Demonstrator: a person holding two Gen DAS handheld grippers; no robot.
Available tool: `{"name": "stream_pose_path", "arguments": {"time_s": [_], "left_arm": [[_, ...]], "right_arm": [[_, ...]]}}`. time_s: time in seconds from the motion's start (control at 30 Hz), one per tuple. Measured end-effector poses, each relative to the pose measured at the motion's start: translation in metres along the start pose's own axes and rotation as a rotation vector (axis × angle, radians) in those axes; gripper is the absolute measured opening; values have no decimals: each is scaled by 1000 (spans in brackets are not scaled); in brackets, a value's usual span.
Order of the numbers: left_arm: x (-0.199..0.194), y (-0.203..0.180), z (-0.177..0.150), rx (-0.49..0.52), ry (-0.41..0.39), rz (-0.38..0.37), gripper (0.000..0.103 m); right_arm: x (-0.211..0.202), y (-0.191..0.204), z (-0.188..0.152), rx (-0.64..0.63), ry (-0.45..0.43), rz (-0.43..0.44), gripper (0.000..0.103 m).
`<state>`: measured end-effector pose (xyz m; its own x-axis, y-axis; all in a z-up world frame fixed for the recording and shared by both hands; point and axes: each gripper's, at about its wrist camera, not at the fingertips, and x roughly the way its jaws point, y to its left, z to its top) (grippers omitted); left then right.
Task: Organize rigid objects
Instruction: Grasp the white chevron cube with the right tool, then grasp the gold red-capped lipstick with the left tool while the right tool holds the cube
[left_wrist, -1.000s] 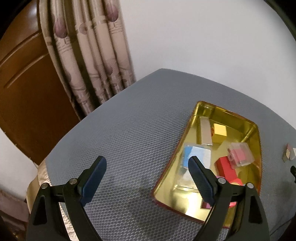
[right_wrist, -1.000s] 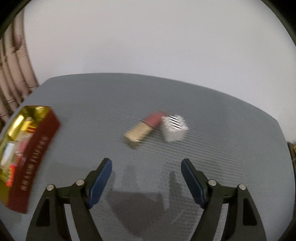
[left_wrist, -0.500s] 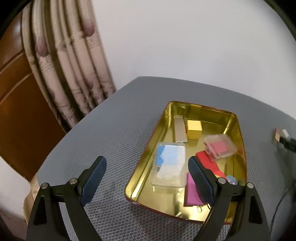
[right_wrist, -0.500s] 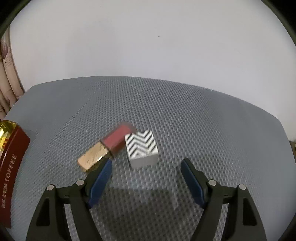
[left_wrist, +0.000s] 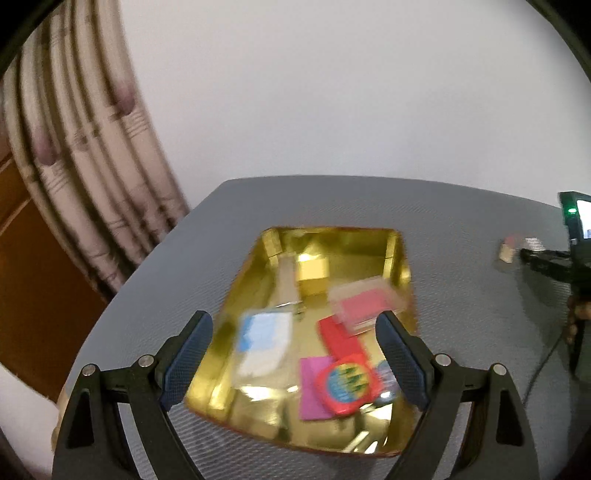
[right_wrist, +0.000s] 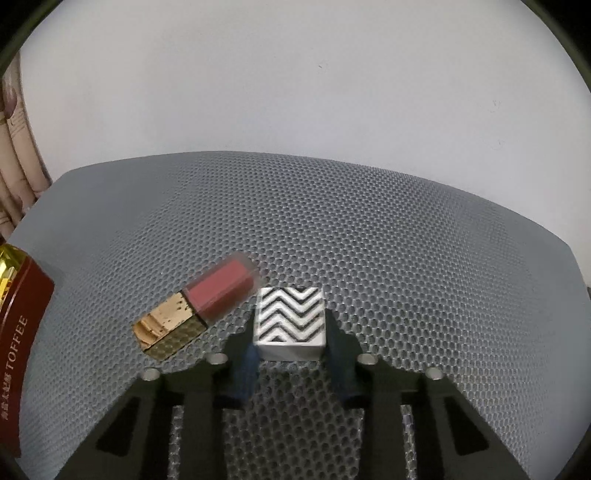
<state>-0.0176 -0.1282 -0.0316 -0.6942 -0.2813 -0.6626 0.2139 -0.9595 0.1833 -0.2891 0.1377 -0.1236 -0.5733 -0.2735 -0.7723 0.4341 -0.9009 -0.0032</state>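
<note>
Closing around the zigzag-patterned block (right_wrist: 290, 322), the right gripper (right_wrist: 291, 354) is pinching its sides for lifting. The left gripper (left_wrist: 293, 354) is hovering wide open over the gold tin (left_wrist: 258, 417), holding nothing.

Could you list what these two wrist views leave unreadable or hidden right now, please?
- Left wrist view: items in the gold tin are motion-blurred; the round red badge can't be read.
- Left wrist view: the tin's near right corner sits behind the left gripper.
- Right wrist view: the right gripper flanks the zigzag block; pad contact is unclear.
- Right wrist view: the tin is cut off at the left edge.
</note>
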Motion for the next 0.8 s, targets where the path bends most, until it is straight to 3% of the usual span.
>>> {"name": "stream_pose_path", "arguments": {"time_s": [0.17, 0.5, 0.8], "left_arm": [[-2, -45, 8, 88, -12, -70, 88], [13, -148, 21, 294, 7, -294, 88], [67, -219, 48, 349, 122, -435, 88]], "right_arm": [[-8, 12, -16, -11, 0, -4, 30], [-45, -6, -68, -1, 3, -81, 30], [-52, -16, -90, 41, 3, -92, 30]]}}
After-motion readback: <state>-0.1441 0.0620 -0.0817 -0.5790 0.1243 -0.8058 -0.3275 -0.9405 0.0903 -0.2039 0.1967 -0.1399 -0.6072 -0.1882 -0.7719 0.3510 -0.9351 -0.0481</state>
